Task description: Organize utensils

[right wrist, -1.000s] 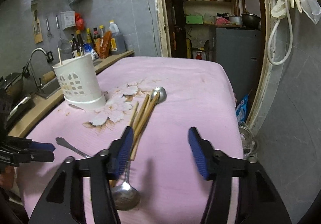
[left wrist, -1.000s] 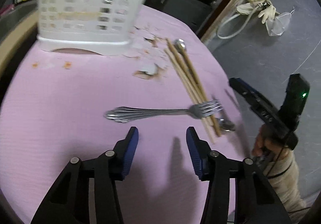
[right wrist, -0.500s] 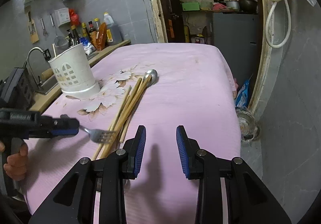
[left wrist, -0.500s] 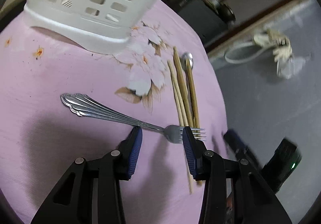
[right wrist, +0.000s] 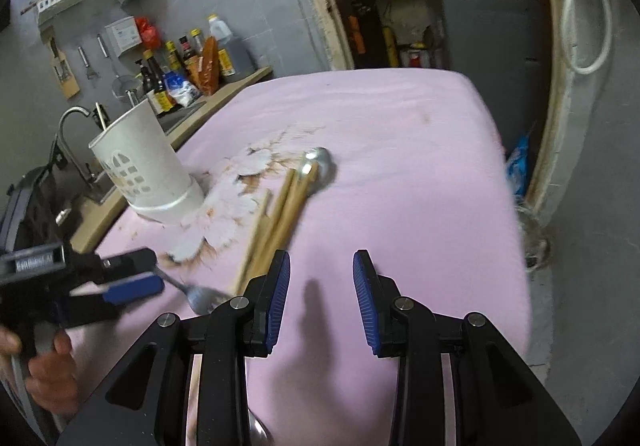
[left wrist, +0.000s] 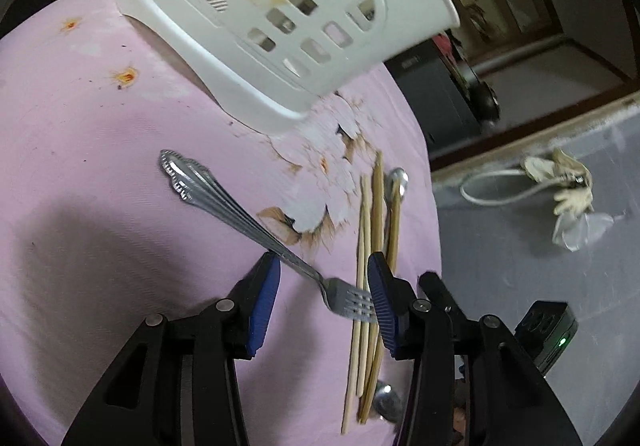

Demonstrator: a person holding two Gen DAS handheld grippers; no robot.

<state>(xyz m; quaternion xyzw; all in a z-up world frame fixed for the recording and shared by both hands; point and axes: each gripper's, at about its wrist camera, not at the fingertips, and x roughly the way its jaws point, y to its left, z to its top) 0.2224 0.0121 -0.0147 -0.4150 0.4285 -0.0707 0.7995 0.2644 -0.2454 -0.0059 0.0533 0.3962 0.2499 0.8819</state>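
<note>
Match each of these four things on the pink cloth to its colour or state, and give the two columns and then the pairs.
Things:
1. fork
2. utensil holder
3. chopsticks
4. right gripper

States:
A. white plastic, standing upright
B. wooden, lying in a bundle
C. over bare cloth, nothing between its pads
D. metal, its neck between the left gripper's blue pads

Pairs: 1-D, 2-A, 3-B, 4-C

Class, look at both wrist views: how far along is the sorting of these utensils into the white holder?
Done: little; metal glints through the white holder's slots. In hand: the left tool straddles the fork; its jaws are opening, with no grip evident. Left: the fork, the wooden chopsticks and two spoons on the pink cloth. The right tool is open, empty.
</note>
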